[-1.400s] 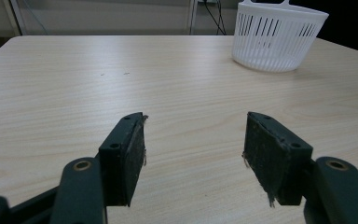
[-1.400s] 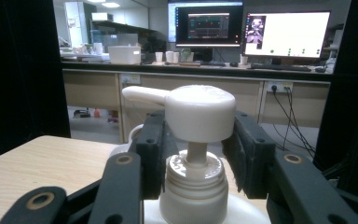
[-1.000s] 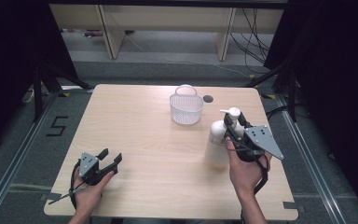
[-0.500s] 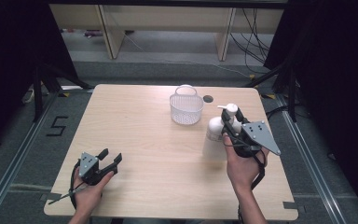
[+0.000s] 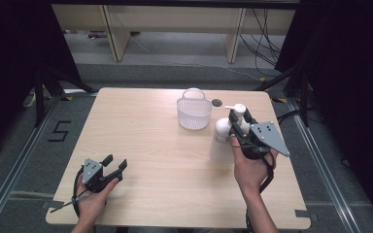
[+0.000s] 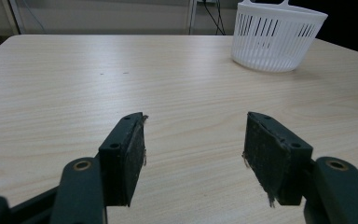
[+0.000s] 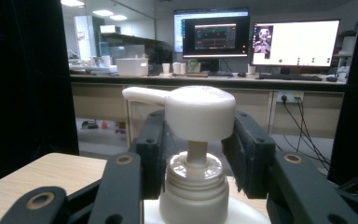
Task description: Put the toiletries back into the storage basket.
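While fingers of the right gripper clamp a smooth white pump bottle
Slatted round basket nearby; left gripper wide open over bare woodgrain desk

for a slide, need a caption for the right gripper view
Right hand-held gripper closed around the neck of a white pump bottle, monitors glowing behind.

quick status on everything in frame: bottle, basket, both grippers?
pump bottle: upright, held at the neck, above the table
right gripper: shut on the bottle neck
basket: upright on the table, contents not visible
left gripper: open, nothing between its jaws
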Available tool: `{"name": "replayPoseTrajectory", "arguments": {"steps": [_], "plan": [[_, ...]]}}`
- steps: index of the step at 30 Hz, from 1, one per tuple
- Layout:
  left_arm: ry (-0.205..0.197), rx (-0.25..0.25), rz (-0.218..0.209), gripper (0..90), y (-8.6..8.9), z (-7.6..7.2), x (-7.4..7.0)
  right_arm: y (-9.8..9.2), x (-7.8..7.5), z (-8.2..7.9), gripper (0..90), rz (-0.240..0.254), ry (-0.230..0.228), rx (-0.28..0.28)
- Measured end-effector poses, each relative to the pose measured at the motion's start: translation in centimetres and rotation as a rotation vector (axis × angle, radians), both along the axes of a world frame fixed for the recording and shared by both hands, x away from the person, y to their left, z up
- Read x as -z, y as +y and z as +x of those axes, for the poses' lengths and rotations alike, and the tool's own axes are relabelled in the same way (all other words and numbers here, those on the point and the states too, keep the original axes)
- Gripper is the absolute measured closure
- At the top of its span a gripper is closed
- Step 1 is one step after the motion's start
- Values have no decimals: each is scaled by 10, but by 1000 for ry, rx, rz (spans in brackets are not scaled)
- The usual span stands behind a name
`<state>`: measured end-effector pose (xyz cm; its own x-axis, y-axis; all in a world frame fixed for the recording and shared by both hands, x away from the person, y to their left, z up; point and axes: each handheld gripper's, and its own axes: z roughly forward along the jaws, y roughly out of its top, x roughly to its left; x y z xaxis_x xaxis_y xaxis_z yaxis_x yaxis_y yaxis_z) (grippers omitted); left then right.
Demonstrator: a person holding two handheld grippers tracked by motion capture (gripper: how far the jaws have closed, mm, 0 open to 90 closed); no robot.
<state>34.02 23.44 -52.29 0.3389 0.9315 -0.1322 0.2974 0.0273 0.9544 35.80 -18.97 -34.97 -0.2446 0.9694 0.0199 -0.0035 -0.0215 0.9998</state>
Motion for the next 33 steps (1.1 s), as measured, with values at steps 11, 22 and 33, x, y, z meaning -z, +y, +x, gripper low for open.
{"name": "replayPoseTrajectory", "arguments": {"steps": [11,22,33], "plan": [[0,2,0,377,0,0,0,3,-3,6,605,9,11,7],[1,3,3,378,0,0,0,6,-8,14,605,-1,3,10],[-3,4,-12,376,0,1,0,15,-13,23,605,13,-4,8]]}}
